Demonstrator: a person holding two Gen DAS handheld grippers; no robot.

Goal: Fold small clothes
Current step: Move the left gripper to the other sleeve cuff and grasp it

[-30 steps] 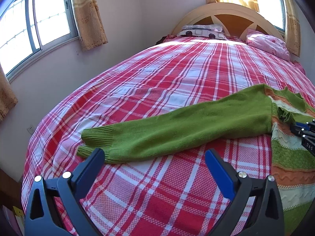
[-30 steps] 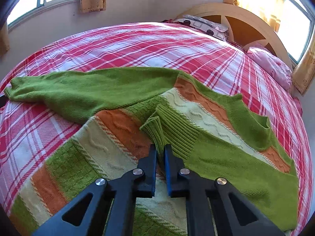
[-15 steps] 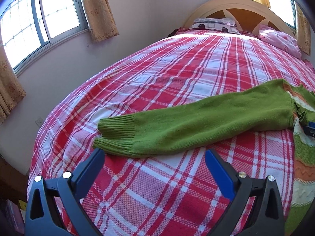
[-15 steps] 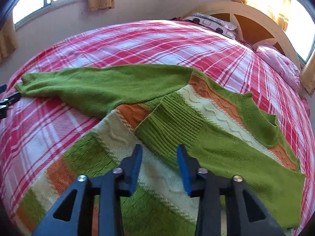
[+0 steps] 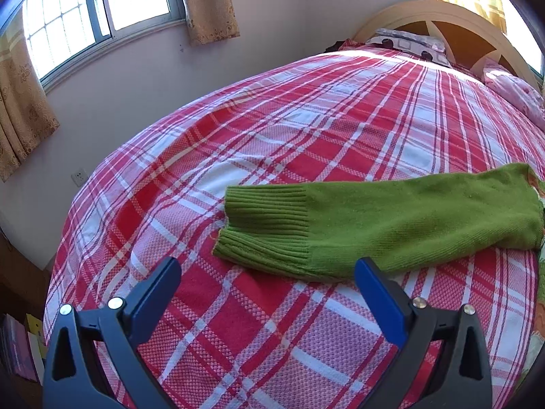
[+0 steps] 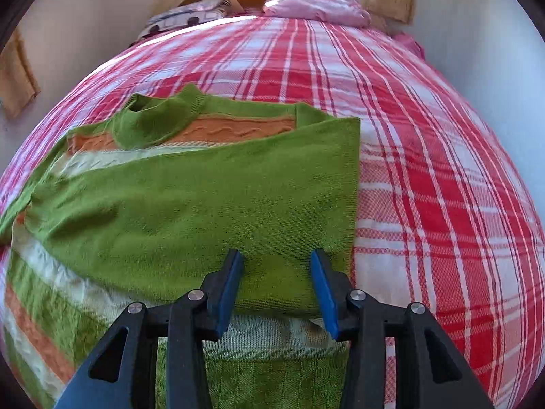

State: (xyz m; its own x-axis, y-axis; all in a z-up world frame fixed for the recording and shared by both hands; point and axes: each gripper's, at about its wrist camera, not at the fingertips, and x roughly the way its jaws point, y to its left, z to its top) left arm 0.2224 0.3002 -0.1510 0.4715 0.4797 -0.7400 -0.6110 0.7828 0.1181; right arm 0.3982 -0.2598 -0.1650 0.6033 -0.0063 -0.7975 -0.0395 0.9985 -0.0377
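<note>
A green sweater with orange and cream stripes (image 6: 190, 197) lies flat on the red plaid bedspread (image 6: 425, 177). Its right sleeve is folded across the body. Its left sleeve (image 5: 391, 218) stretches out over the bedspread (image 5: 272, 143), ribbed cuff (image 5: 262, 225) toward the left. My left gripper (image 5: 267, 279) is open and empty, just short of the cuff. My right gripper (image 6: 276, 262) is open and empty, low over the folded sleeve near the sweater's right edge.
A wooden headboard (image 5: 439, 24) and pillows (image 6: 316, 6) are at the far end of the bed. A wall with windows (image 5: 85, 17) and curtains runs along the bed's left side. Books (image 5: 20, 351) stand on the floor at the lower left.
My right gripper let go of the right sleeve's cuff, opened, and swung right to the sweater's right side. My left gripper moved left toward the other sleeve's cuff.
</note>
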